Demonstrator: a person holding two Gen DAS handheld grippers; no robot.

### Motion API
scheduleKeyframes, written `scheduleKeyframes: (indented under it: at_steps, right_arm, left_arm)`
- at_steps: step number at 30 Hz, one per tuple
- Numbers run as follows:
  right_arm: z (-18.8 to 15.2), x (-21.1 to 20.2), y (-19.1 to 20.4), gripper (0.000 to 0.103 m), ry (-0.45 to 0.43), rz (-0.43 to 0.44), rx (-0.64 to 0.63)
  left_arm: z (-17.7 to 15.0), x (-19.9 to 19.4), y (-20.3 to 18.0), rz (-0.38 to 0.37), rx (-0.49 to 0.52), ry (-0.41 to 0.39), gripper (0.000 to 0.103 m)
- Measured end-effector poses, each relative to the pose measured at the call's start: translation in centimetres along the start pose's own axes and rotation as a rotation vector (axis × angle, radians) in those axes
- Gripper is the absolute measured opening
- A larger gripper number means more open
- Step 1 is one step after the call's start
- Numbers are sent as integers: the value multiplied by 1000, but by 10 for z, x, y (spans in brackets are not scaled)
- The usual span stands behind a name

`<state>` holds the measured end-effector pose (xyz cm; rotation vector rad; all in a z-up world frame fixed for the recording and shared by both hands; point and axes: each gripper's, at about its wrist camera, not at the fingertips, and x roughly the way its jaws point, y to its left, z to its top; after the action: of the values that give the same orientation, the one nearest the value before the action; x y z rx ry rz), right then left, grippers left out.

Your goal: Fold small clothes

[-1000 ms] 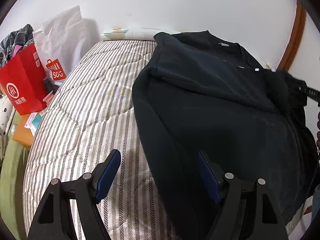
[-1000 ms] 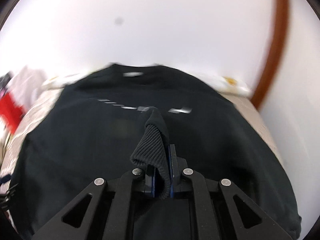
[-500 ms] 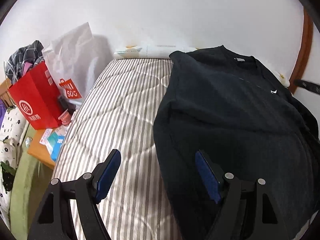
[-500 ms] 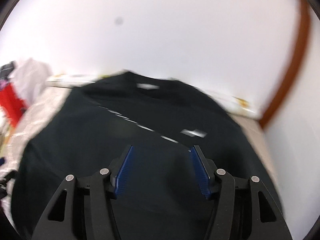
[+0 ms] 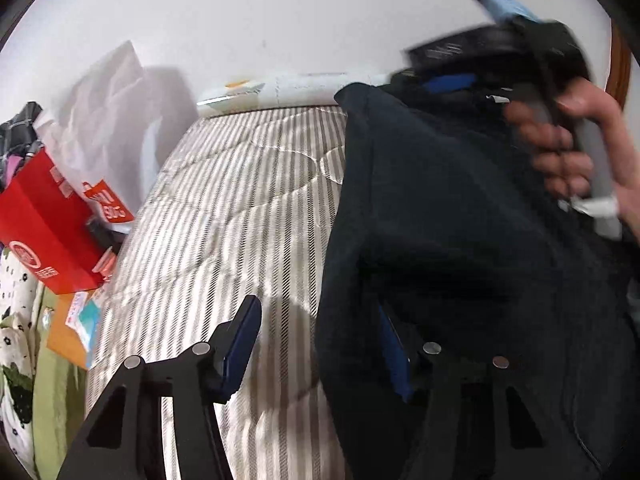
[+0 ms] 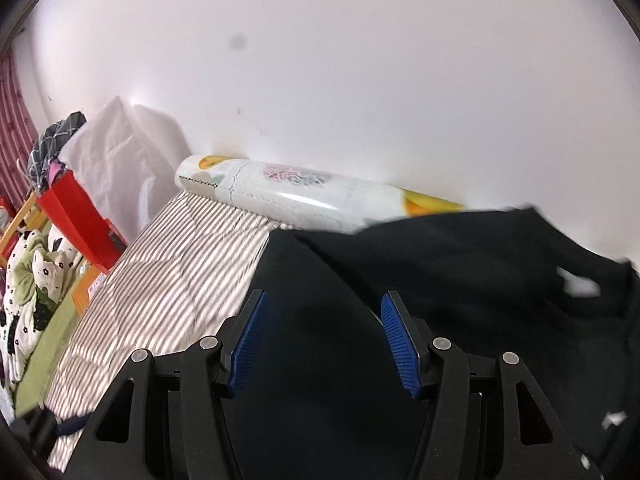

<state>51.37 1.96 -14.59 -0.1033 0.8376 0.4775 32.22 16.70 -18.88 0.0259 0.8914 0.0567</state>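
- Both grippers gape, gripping nothing.
- Left gripper (image 5: 320, 344): sweater (image 5: 460, 240) edge lies between its fingers, nearer.
- Right gripper (image 6: 324, 340): hovers over the far shoulder.

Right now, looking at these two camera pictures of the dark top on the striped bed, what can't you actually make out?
- Black sweatshirt: left wrist view, lower hem and right side cut off by the frame edge.
- Red paper shopping bag: its printed logo is blurred.
- Right gripper: left wrist view, motion-blurred; whether its jaws touch the cloth is unclear.
- Left gripper: its right finger is partly hidden behind the sweatshirt's edge.
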Motion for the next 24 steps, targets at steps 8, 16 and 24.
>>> scheduleKeyframes:
  at_steps: [8, 16, 24]
  right_arm:
    - [25, 62, 9, 13, 58, 146, -1]
    - [45, 82, 32, 11, -5, 163, -21]
    - [41, 98, 41, 21, 53, 121, -23]
  left_arm:
    - [13, 12, -2, -87, -39, -28, 18]
    - [10, 7, 25, -171, -168, -48, 7]
    - [5, 13, 25, -164, -168, -17, 11]
